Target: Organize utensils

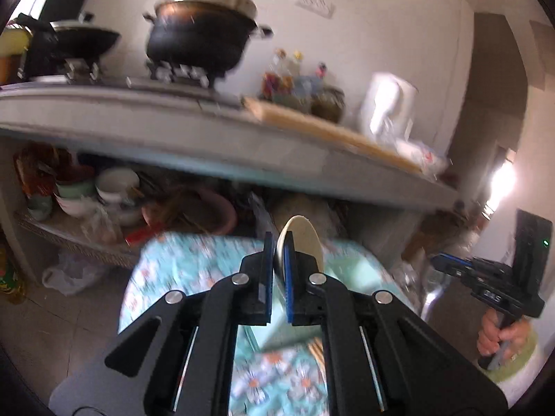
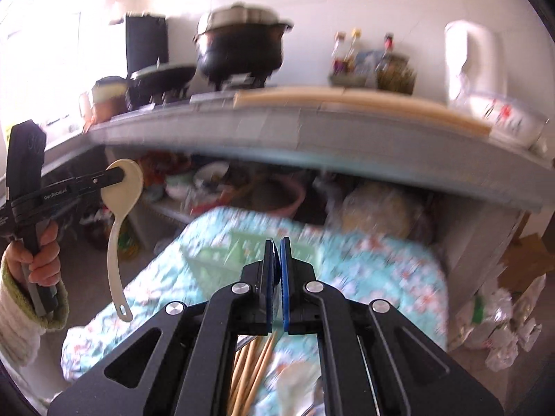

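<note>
Chopsticks (image 2: 251,374) lie below; green basket (image 2: 222,256) contents blurred.

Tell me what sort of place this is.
Most likely a home kitchen: a lidded black pot and a wok sit on burners on the counter, with bowls stacked on the shelf beneath.

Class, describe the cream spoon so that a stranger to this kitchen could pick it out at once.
Start at the table with the flowered turquoise cloth below the grey counter. Above its left side, the left hand-held gripper grips a cream spoon by its bowl, handle hanging down. Unlike the wooden chopsticks, it is pale, broad-bowled and in the air.
</note>
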The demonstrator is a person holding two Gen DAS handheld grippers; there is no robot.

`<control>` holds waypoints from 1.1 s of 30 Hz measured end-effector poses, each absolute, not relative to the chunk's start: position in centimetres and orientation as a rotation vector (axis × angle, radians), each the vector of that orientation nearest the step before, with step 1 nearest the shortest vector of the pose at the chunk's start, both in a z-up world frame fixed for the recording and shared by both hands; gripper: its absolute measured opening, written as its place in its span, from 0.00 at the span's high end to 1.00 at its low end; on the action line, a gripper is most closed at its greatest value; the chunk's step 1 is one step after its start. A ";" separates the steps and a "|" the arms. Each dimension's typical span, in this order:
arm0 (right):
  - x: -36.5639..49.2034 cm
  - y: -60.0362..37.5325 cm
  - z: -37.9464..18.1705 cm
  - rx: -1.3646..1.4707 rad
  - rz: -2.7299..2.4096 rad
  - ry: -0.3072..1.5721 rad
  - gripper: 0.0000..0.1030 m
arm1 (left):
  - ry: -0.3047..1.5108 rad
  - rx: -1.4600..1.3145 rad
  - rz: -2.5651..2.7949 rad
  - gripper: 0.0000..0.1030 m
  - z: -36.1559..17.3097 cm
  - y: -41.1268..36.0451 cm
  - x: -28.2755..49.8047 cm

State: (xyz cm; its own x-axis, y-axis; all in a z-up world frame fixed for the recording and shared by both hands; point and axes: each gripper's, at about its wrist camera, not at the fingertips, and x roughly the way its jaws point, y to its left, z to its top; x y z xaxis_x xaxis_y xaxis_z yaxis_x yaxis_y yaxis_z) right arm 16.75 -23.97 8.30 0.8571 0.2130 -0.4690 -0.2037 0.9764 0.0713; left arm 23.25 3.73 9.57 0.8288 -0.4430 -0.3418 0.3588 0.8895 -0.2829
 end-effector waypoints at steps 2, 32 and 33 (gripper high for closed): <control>17.3 -25.1 10.4 0.039 0.190 0.432 0.96 | 0.359 -0.216 -0.360 0.95 11.2 3.8 23.9; 28.4 -25.4 6.5 -0.141 0.013 0.348 0.96 | 0.277 0.155 -0.073 0.95 3.4 -2.7 30.8; 28.5 -25.2 6.3 -0.146 0.021 0.353 0.96 | 0.282 0.161 -0.079 0.95 3.1 -2.8 30.8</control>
